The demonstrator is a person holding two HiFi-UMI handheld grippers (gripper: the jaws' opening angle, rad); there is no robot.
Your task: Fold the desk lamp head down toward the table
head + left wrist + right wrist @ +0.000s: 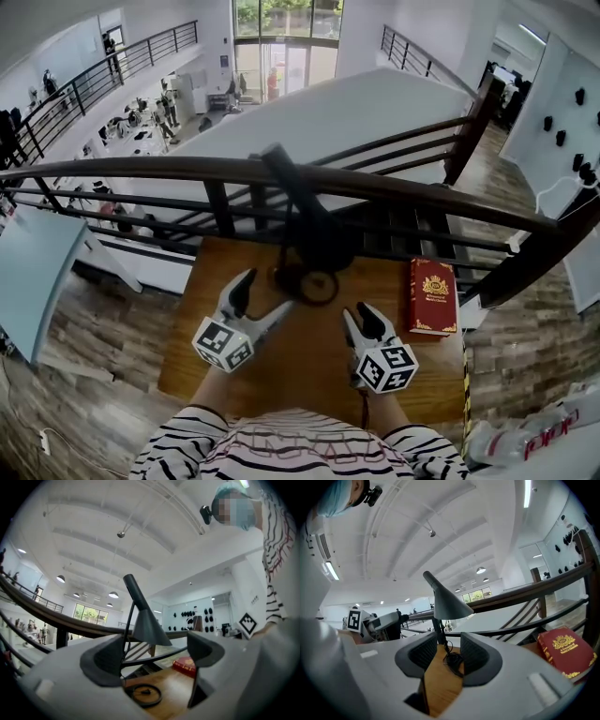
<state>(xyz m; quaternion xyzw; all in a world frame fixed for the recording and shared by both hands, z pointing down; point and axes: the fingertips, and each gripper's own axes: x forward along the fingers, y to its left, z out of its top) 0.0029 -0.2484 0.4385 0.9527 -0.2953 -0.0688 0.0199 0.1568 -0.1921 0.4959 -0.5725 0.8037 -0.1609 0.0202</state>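
Observation:
A dark grey desk lamp stands at the far middle of the wooden table. Its cone head is raised on a slanted arm, and its round base rests on the table. My left gripper is open just left of the base, with nothing between its jaws. In the left gripper view the lamp head and base lie beyond the open gripper. My right gripper sits right of the base, open and empty. Its own view shows the lamp head and coiled cable beyond the gripper.
A red book lies on the table's right side; it is also seen as the book in the right gripper view. A dark wooden railing runs right behind the table, with a drop to a lower floor beyond it.

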